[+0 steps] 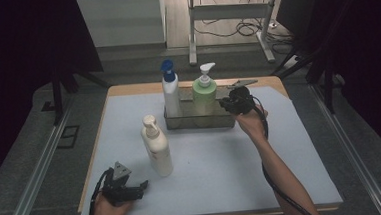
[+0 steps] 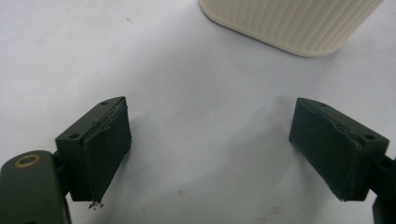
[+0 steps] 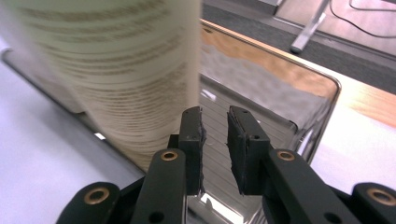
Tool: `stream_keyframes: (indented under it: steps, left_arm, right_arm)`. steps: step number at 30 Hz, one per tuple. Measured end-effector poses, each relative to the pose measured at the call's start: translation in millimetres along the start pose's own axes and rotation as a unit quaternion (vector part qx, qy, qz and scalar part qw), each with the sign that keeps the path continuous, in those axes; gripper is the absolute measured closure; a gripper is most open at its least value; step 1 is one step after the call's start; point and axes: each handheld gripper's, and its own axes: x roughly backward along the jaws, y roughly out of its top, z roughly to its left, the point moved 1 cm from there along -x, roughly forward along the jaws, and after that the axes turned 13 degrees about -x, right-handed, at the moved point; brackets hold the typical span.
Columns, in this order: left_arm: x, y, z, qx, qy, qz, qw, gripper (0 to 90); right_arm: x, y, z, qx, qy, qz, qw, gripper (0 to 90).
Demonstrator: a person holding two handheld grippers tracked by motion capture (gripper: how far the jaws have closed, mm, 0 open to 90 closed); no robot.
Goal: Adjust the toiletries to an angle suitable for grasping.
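Right gripper (image 1: 227, 104) is sitting at the right end of the clear rectangular plastic tray (image 1: 227, 121), at about 12 o'clock on the table, jaws narrowed to a slim gap with nothing pinched between them. In the right gripper view its pads (image 3: 194, 140) are hanging over the tray's ribbed floor, just beside the pale green pump bottle (image 3: 121, 70) standing in it. A white bottle with blue pump (image 1: 170, 93) is sharing the tray at 11 o'clock. Left gripper (image 1: 133, 191) is resting at 7 o'clock, jaws gaping wide, holding nothing, near the cream ribbed pump bottle (image 1: 157, 147) standing on the white table mat (image 1: 222, 170).
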Motion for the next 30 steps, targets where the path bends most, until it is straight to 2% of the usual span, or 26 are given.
stream_keyframes:
  steps: [5,7,9,11,19,23,26,30]
  left_arm:
    - [0.0,0.0,0.0,0.0,0.0,0.0,1.0,12.7]
    - [0.0,0.0,0.0,0.0,0.0,0.0,1.0,12.7]
    - [0.0,0.0,0.0,0.0,0.0,0.0,1.0,12.7]
    - [0.0,0.0,0.0,0.0,0.0,0.0,1.0,12.7]
    - [0.0,0.0,0.0,0.0,0.0,0.0,1.0,12.7]
    - [0.0,0.0,0.0,0.0,0.0,0.0,1.0,12.7]
    - [0.0,0.0,0.1,0.0,0.0,0.0,1.0,12.7]
    - [0.0,0.0,0.0,0.0,0.0,0.0,1.0,12.7]
  right_arm:
    - [-9.5,0.8,-2.4,-0.03,-0.007,0.003,0.9995,77.8]
    - [-13.8,1.2,-1.9,-0.035,-0.015,0.005,0.9993,82.6]
    - [-17.4,1.4,-1.6,-0.043,-0.01,0.008,0.999,86.4]
    - [-21.1,1.7,-0.8,-0.044,-0.012,0.008,0.9989,89.2]
    - [-37.1,3.2,4.6,-0.055,-0.019,0.022,0.9981,89.4]
    - [-42.0,2.7,5.3,-0.055,-0.024,0.029,0.9978,89.5]
    - [-44.9,1.4,3.2,-0.065,-0.018,0.033,0.9971,89.5]
    - [-46.6,0.4,3.0,-0.065,-0.019,0.036,0.997,89.6]
